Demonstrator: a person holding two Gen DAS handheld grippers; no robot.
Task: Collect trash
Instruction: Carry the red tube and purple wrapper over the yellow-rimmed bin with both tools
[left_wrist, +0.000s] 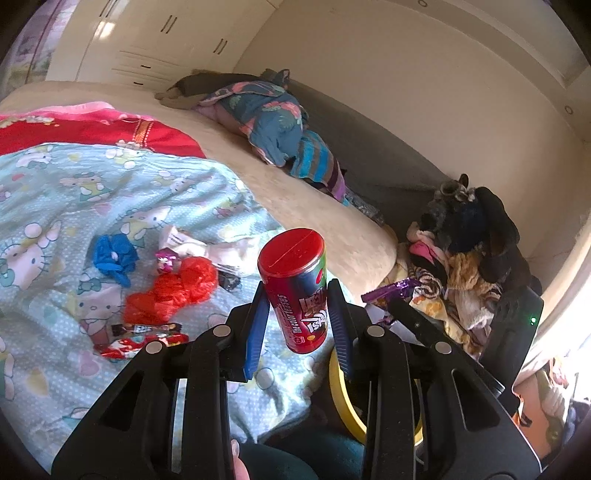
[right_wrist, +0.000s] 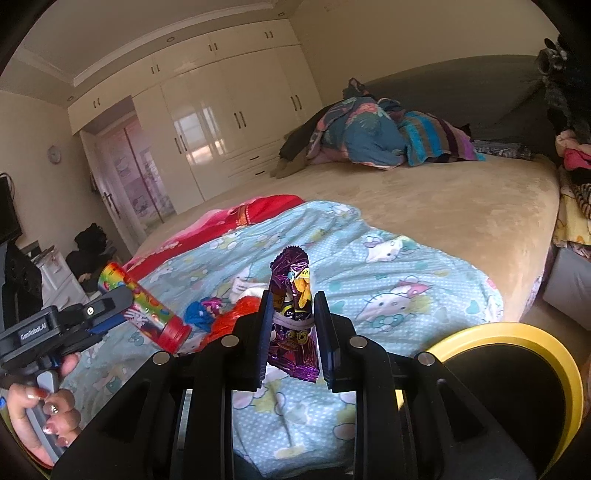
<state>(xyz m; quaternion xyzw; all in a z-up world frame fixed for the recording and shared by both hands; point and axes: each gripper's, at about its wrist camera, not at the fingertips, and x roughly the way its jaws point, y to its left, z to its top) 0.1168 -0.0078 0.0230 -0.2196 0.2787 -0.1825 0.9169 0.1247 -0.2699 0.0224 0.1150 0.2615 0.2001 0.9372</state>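
The left gripper has its blue pads clamped on the lower half of a red candy tube, one pad on each side. The tube's long axis runs nearly upright in the left wrist view, leaning a little to the left, with its red cap uppermost and facing the camera; its printed text reads sideways along the body. Seen from the right wrist camera, the same tube lies slanted, cap end low and toward the middle, rainbow end up and to the left, carried above the bedspread.

The right gripper is closed on a purple snack wrapper, the pads pinching its middle so the foil creases there. The wrapper stands on end, long axis vertical, jagged sealed edge on top, lower end hanging below the pads.

Below both lies a pale blue cartoon bedspread, strewn with a crumpled red plastic bag, a blue crumpled piece and small wrappers. A yellow-rimmed bin sits just right of the right gripper, at the bed's near edge.
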